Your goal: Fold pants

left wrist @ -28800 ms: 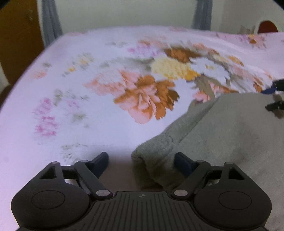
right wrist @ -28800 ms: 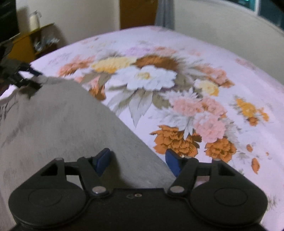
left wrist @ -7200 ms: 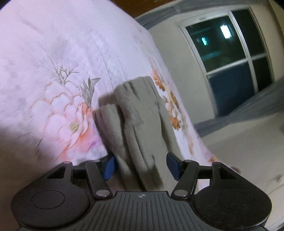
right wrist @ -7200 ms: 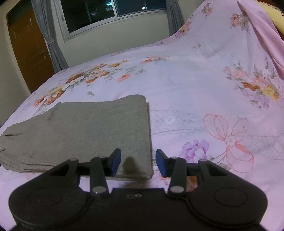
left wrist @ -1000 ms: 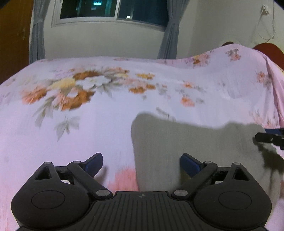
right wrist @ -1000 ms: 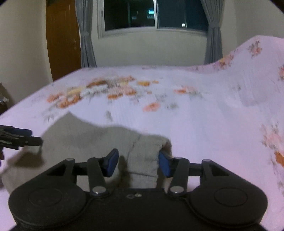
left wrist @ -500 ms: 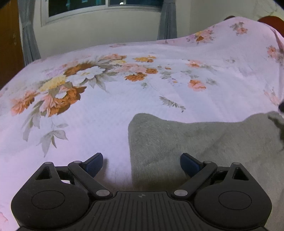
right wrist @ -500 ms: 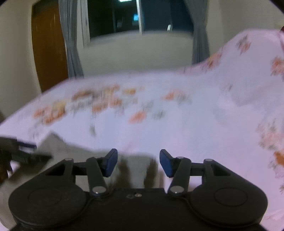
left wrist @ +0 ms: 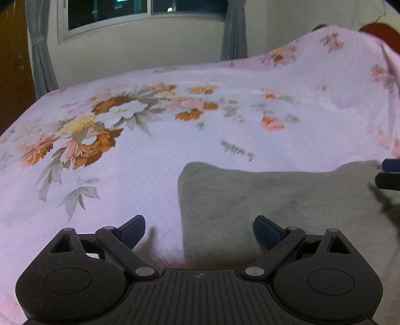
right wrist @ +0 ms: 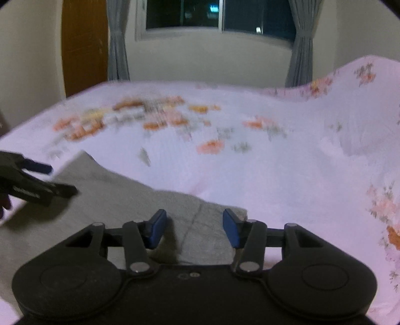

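Observation:
The grey pants (left wrist: 287, 200) lie folded flat on the pink floral bedspread (left wrist: 150, 155). My left gripper (left wrist: 198, 231) is open and empty, above the folded stack's left edge. My right gripper (right wrist: 193, 228) is open and empty, over the stack's right end (right wrist: 200, 232). The pants also show in the right wrist view (right wrist: 105, 197). The right gripper's fingers (left wrist: 390, 175) show at the right edge of the left wrist view. The left gripper's fingers (right wrist: 37, 185) show at the left of the right wrist view.
The bedspread (right wrist: 250, 162) rises over a hump at the right (left wrist: 350, 75). A window (left wrist: 140, 7) with grey curtains (left wrist: 235, 30) and a wall lie beyond the bed. A brown wooden door (right wrist: 85, 47) stands at the left.
Both grippers have pulled back and tilted over the folded pants. The right gripper has let go of the fabric end it straddled and the stack lies flatter.

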A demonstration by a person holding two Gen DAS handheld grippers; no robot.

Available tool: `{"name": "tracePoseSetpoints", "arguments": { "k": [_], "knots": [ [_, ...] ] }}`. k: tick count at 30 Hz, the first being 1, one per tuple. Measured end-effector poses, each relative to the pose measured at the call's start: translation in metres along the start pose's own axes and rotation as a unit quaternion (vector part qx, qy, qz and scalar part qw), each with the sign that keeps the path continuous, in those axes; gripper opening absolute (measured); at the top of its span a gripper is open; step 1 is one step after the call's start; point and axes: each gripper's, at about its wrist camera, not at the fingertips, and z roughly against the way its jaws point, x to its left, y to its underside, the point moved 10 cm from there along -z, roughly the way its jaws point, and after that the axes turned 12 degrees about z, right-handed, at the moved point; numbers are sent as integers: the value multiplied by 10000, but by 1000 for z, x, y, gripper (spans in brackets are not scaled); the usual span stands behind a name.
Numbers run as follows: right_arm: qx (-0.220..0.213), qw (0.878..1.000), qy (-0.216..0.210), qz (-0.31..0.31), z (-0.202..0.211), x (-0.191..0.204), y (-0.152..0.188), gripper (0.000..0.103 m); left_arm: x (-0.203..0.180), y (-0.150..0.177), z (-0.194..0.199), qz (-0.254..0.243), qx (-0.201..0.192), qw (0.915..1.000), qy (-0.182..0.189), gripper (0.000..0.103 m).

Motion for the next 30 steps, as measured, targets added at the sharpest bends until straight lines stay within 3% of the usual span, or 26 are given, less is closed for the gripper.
{"name": "tracePoseSetpoints", "arguments": {
  "k": [3,6,7,9,14,17,22,25,30],
  "knots": [
    [-76,9999,-104,-101,13,1,3,50,-1,8,17,50,-87,9999,109,94],
    [591,9982,-3,63,-9,4,32,53,3,29,13,-66,213,9998,-14,94],
    [635,9980,30,59,-12,4,36,63,4,35,10,-108,300,9995,-14,94],
    [669,9972,-3,-322,-14,-4,43,70,7,37,14,-49,335,9994,-69,94],
    [118,9832,-549,-1737,19,-32,42,69,7,37,53,-64,81,9999,130,94],
    [-170,9712,-568,-2308,43,-53,55,67,22,51,71,9,49,9999,165,94],
    [-361,9752,-689,-2071,46,-36,62,60,37,74,62,518,235,9983,150,94],
    [336,9780,-415,-2017,16,-31,77,60,39,77,57,733,279,9968,150,94],
    [-82,9727,-594,-2242,38,-36,61,61,39,72,75,572,134,9982,87,94]
  ]
}}
